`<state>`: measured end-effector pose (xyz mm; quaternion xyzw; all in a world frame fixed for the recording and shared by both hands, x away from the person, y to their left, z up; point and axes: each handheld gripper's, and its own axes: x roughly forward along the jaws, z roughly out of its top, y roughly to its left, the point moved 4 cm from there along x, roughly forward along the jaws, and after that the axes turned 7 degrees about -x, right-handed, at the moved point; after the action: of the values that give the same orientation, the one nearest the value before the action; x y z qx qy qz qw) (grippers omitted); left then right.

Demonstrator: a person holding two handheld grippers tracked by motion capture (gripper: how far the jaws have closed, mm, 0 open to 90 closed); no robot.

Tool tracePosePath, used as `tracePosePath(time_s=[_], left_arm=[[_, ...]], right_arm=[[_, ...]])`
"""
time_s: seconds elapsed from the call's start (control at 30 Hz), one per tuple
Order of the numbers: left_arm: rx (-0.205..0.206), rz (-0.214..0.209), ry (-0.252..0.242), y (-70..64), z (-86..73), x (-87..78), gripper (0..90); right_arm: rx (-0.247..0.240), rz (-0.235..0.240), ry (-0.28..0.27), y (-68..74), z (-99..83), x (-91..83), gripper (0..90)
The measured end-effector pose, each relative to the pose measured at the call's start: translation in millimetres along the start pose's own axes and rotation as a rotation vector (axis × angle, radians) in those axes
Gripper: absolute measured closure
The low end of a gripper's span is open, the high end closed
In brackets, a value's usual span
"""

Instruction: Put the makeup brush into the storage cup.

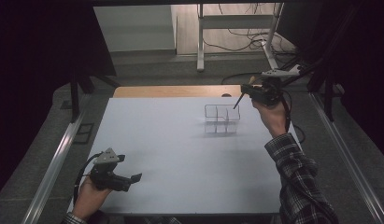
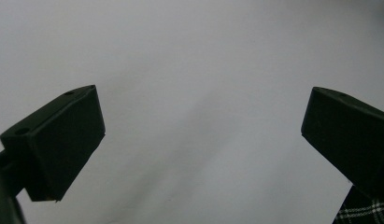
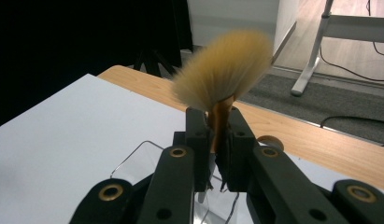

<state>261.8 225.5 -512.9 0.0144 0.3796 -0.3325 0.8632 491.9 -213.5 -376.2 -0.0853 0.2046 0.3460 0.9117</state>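
At the far right of the counter (image 1: 180, 154) we hold the right gripper (image 1: 249, 92) above a clear organizer (image 1: 221, 119), its jaws pressed together on the copper-coloured neck of a brush (image 3: 222, 70); in the right gripper view the tan bristles fan out above the jaw tips, pointing away from us toward the counter's wooden far edge, while the brush's dark handle (image 1: 237, 101) slants down in the high view toward the organizer's right rear compartment; we cannot tell whether the tip has entered it or touches the wall. The organizer, a see-through box split into small compartments, stands upright on the white counter, right of centre and toward the far side; part of its rim shows just below the jaws in the right gripper view (image 3: 138, 156). Our plaid sleeve (image 1: 297, 182) runs up from the lower right to the hand on that gripper. Well apart, at the near left corner of the counter, the left gripper (image 1: 133, 179) rests low in our other hand, its jaws spread wide with bare white counter between them in the left gripper view (image 2: 203, 135); it holds nothing. A scrap of plaid sleeve shows at that view's lower right corner. Beyond the counter lie grey floor, a white desk frame (image 1: 236, 28) and loose cables (image 1: 241, 37).
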Motion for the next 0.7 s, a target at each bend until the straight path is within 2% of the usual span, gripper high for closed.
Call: tracePosePath(time_s=[0.23,0.7], left_arm=[[0.001,0.002,0.001,0.2,-0.2,-0.1,0.0],[0.003,0.005,0.002,0.4,-0.2,0.1,0.0]], right_arm=[[-0.008,-0.009,0.006,-2.5,-0.1,9.1,83.1],[0.003,-0.007,0.034,-2.4,-19.9,23.3,83.1]])
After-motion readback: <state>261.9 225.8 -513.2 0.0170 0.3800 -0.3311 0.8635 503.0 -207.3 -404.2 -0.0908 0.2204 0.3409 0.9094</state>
